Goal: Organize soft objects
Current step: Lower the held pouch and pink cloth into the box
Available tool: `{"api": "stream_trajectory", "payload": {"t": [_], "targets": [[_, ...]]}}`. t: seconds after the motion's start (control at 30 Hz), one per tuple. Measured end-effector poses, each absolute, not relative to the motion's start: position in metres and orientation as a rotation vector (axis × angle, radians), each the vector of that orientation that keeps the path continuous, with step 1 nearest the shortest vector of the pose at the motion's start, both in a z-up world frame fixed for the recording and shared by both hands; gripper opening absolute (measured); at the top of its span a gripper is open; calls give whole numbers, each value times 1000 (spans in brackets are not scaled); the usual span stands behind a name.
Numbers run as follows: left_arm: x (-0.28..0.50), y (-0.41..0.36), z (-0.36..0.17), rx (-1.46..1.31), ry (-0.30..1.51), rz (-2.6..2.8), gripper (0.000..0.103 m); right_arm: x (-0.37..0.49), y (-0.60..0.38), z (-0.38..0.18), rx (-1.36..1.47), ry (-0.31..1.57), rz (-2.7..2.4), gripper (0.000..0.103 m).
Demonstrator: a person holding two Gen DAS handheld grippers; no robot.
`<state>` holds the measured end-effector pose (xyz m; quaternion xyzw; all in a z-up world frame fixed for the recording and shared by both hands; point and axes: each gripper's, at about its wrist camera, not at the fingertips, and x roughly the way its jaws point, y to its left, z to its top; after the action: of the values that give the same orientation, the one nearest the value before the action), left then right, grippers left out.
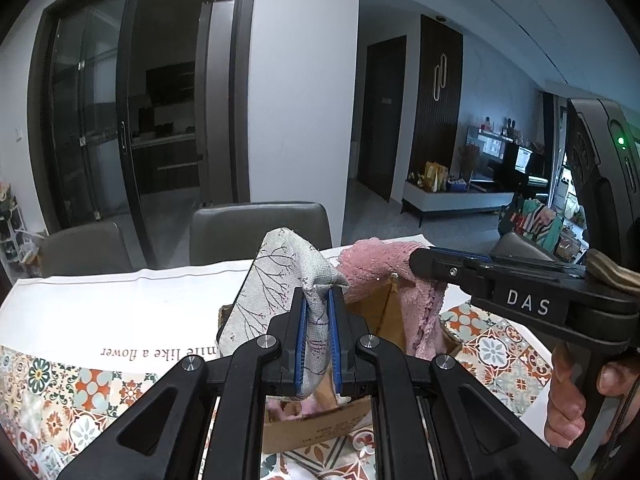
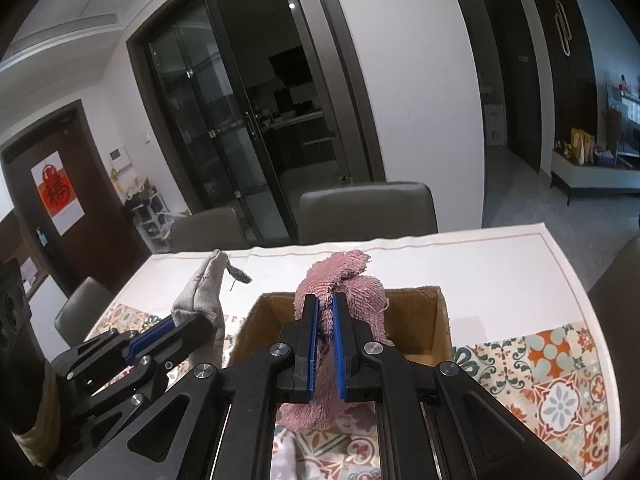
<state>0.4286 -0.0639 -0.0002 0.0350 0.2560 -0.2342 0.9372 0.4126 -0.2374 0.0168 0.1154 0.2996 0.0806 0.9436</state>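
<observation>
Two soft cloths are up in the air, one in each gripper, and both hang near the brown cardboard box (image 2: 420,320) on the table.

The left gripper (image 1: 318,304) is pinched tight on a grey cloth with thin branch drawings (image 1: 276,284). The cloth stands up in a peak between the blue pads (image 1: 301,344), just above the near left edge of the box.

The right gripper (image 2: 325,312) is pinched tight on a fluffy pink towel (image 2: 340,280). The towel bunches up above the pads and hangs down below them, over the near side of the box.

The left camera shows things the right one does not. It shows the hand (image 1: 568,396) that holds the right gripper's handle, off to the right of the box. It also shows a bit of pink down inside the box, though it is hard to tell what that bit is. And it shows upside-down words printed on the white cloth (image 1: 100,304) left of the box.

The right camera shows the open top of the box and its far wall, which the left camera mostly hides. It shows the colourful tile-pattern cloth (image 2: 552,376) to the right of the box, and two grey chairs (image 2: 368,212) behind the box. It also shows the grey cloth from the side, just left of the box.
</observation>
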Motion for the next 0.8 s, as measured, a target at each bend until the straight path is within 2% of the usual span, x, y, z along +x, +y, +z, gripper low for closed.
{"api": "stream_trajectory", "payload": {"t": [0.8], "targets": [[474,-95,-78,137,746,-501,13,475,-253,-78,266,881,127,9]]}}
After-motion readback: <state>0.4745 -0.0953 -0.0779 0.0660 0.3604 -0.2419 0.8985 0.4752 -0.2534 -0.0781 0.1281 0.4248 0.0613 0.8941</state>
